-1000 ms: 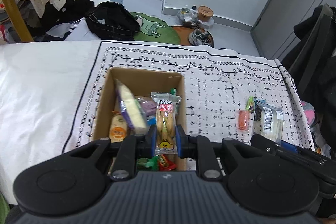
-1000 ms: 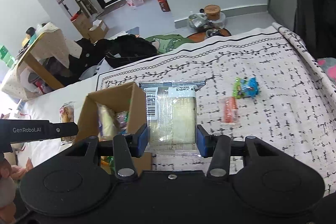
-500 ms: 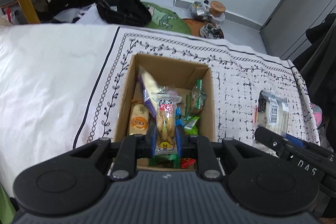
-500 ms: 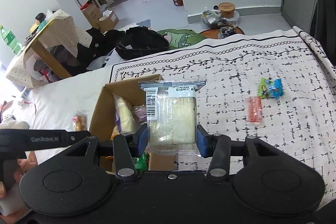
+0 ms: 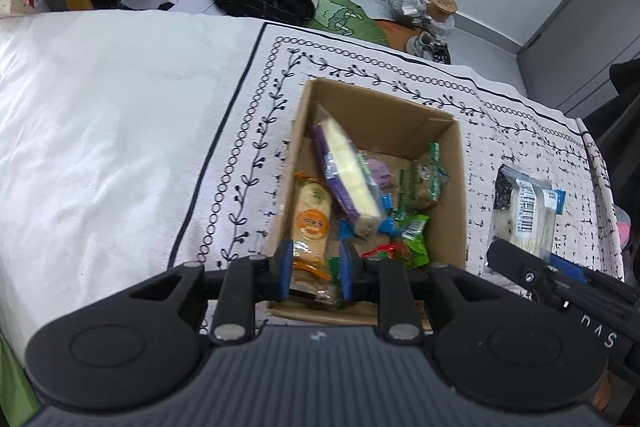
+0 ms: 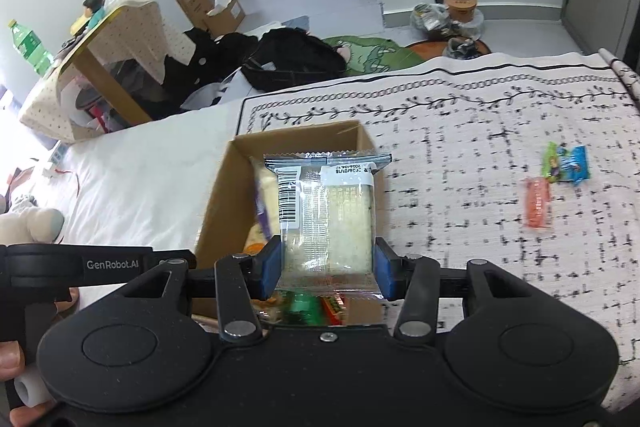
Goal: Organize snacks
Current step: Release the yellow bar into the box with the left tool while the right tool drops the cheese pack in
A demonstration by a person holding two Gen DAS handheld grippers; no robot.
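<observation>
Jaws first: right gripper (image 6: 327, 273) clamps a clear-wrapped sandwich packet (image 6: 326, 217) by its two long sides, held above the near right corner of the cardboard box (image 6: 218, 203). Packet not yet inside; from the left wrist view it reads as hanging just off the box's right wall. Left gripper (image 5: 315, 269) stands parted over the box's near end, nothing pinched between its blue pads; an orange-labelled biscuit pack (image 5: 310, 223) lies below the gap, among the contents.

Box sits on the patterned cloth (image 6: 480, 163) and is already well filled: a purple-edged wafer pack (image 5: 346, 173) leaning upright, green wrappers (image 5: 414, 233) and a red one near the front.

Farther right on the cloth, well apart from the box: an orange stick snack (image 6: 537, 203), and just beyond it a green and blue candy pair (image 6: 566, 165).

Judgement: most of the sorting is done. Left to do: drop the sandwich packet in, then fetch the three loose pieces.
</observation>
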